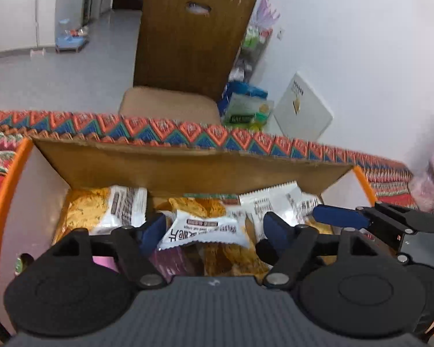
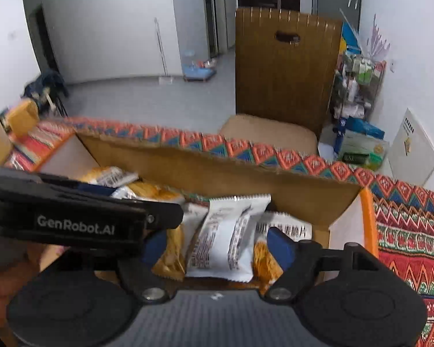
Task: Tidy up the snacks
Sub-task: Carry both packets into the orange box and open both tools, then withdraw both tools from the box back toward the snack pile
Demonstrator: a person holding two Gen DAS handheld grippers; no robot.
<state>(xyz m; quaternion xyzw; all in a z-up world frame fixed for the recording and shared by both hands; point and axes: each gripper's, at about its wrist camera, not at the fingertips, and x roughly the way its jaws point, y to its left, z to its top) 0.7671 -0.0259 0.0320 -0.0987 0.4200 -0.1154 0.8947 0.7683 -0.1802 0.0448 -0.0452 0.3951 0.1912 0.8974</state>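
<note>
Your left tongs (image 1: 214, 231) apart, white snack packet (image 1: 205, 231) loose between fingers. Your right tongs (image 2: 217, 245) apart, another white packet (image 2: 225, 240) between them. Both over cardboard box (image 1: 188, 170) on patterned worktop (image 1: 390, 173).

A home: wooden chair (image 1: 185, 43), patterned tablecloth (image 2: 405, 231), cluttered rack (image 2: 356, 86).
</note>
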